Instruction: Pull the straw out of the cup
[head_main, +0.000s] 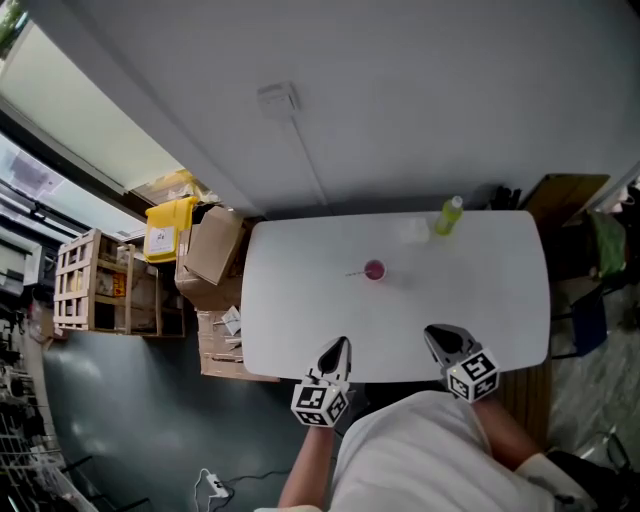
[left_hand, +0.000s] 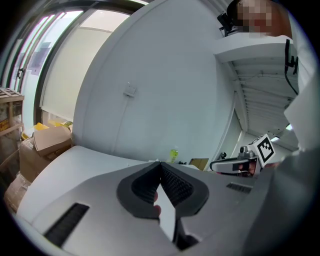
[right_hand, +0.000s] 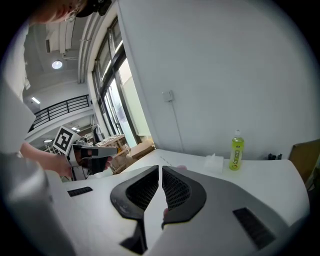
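Observation:
A small pink cup (head_main: 374, 270) stands near the middle of the white table (head_main: 300, 330), with a thin straw (head_main: 353, 273) sticking out of it toward the left. Both grippers hover at the table's near edge, well short of the cup. My left gripper (head_main: 341, 342) (left_hand: 159, 163) is shut with nothing between its jaws. My right gripper (head_main: 432, 332) (right_hand: 160, 168) has its jaws together, also with nothing held. In the right gripper view a sliver of the pink cup (right_hand: 182, 168) peeks from behind the jaws.
A green bottle (head_main: 448, 216) (right_hand: 236, 150) and a small white pack (head_main: 413, 232) (right_hand: 214, 162) stand at the table's far right. Cardboard boxes (head_main: 215, 245), a yellow bin (head_main: 168, 228) and a wooden crate (head_main: 90, 280) sit left of the table. A grey wall rises behind.

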